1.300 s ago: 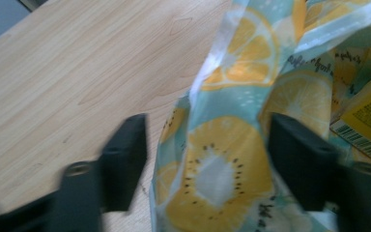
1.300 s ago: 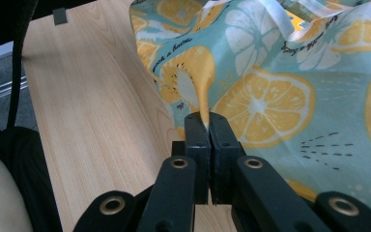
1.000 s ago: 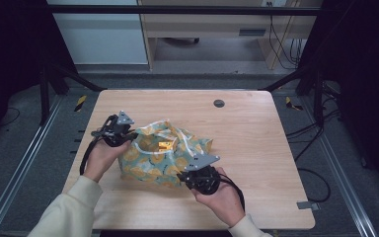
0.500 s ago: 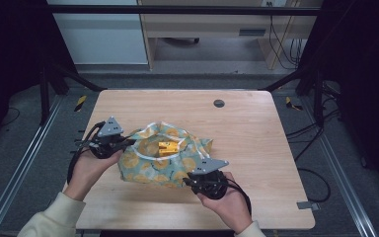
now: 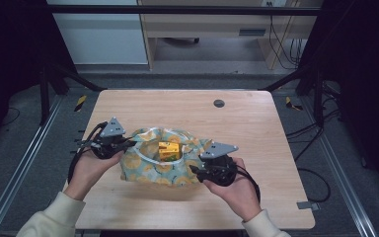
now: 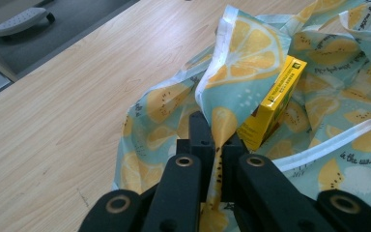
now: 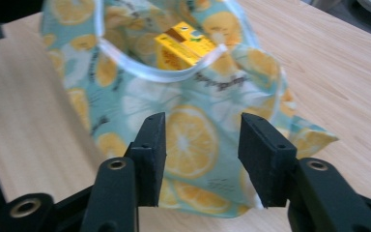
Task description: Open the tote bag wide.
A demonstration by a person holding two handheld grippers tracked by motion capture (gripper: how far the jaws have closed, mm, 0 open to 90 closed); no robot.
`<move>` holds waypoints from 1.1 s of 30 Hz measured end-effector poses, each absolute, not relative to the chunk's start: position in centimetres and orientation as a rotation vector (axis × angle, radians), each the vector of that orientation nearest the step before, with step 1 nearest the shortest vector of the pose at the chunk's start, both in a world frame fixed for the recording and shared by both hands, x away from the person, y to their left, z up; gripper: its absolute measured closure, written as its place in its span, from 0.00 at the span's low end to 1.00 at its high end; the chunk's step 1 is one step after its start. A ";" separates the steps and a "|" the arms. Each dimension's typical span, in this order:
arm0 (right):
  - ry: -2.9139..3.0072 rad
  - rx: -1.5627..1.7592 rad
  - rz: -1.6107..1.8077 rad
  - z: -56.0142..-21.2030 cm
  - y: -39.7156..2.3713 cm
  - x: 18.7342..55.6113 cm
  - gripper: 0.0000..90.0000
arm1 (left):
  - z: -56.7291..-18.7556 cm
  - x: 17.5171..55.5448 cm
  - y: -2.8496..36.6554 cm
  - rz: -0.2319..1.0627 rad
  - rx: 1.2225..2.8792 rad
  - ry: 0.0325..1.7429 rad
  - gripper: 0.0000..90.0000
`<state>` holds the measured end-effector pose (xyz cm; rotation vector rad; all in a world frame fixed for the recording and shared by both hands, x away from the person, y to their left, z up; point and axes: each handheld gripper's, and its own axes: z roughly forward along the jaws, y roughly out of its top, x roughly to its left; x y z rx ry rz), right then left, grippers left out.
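A teal cloth bag (image 5: 165, 163) printed with lemon slices lies on the wooden table (image 5: 256, 123), its mouth open upward. A yellow box (image 5: 169, 149) stands inside it, also seen as the yellow box (image 6: 273, 104) and the yellow box (image 7: 186, 48). My left gripper (image 5: 128, 143) is shut on the bag's left edge; in the left gripper view the cloth bag (image 6: 232, 92) is pinched between the jaws of the left gripper (image 6: 215, 145). My right gripper (image 5: 197, 170) sits at the bag's right side, open, its jaws astride the cloth bag (image 7: 193, 140) without touching it.
A small dark round disc (image 5: 219, 103) is set into the table near the far edge. Dark floor and metal frame rails (image 5: 27, 163) surround the table. A desk and cables stand beyond the far edge.
The left gripper has pulled the bag's left edge outward to the left. The right gripper has shifted right and toward the near edge, clear of the cloth. The bag's mouth has widened.
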<state>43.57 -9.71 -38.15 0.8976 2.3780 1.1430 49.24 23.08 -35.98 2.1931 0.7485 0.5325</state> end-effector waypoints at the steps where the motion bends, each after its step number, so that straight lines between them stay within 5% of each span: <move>1: 2.373 0.908 1.135 -38.2 -9.8 43.9 0.57 | -36.0 49.2 23.1 0.532 2.195 0.748 0.99; 10: 2.403 0.969 1.083 -39.6 -10.1 46.4 0.49 | -36.0 49.2 22.8 0.527 2.214 0.734 0.99; 11: 2.408 0.974 1.084 -39.8 -10.1 46.6 0.51 | -36.0 49.2 22.7 0.525 2.214 0.731 0.99; 15: 2.414 0.953 1.098 -39.8 -9.8 46.8 0.85 | -35.6 48.8 22.6 0.525 2.202 0.717 0.99; 17: 2.404 0.929 1.122 -39.4 -9.8 46.5 0.91 | -35.3 48.5 22.8 0.529 2.194 0.710 0.99; 33: 2.393 0.794 1.149 -38.3 -11.4 41.4 0.97 | -35.7 44.6 23.2 0.488 2.198 0.612 0.99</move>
